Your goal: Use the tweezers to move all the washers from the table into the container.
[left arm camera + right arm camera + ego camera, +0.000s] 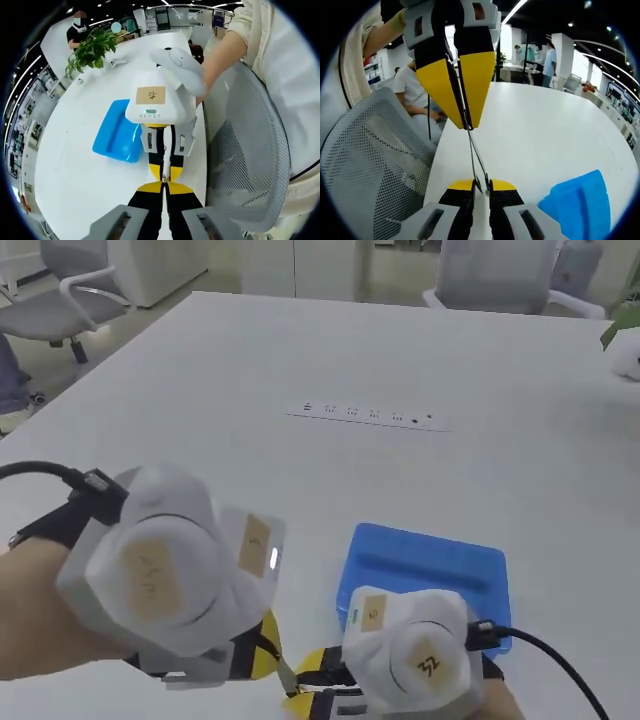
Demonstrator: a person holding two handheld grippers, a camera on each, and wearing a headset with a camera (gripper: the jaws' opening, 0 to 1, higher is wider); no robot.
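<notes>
1. The container [425, 562] is sitting on the table [300, 350], at 1 o'clock from the right gripper [312, 687].
2. The tweezers [472, 157] are spanning from that gripper to the left gripper [262, 652], at 10 o'clock.

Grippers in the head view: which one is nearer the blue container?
The right gripper: its white body overlaps the container's near edge; the left gripper sits further aside.

"XENSE" is printed on the right hand-held gripper [163, 176].
</notes>
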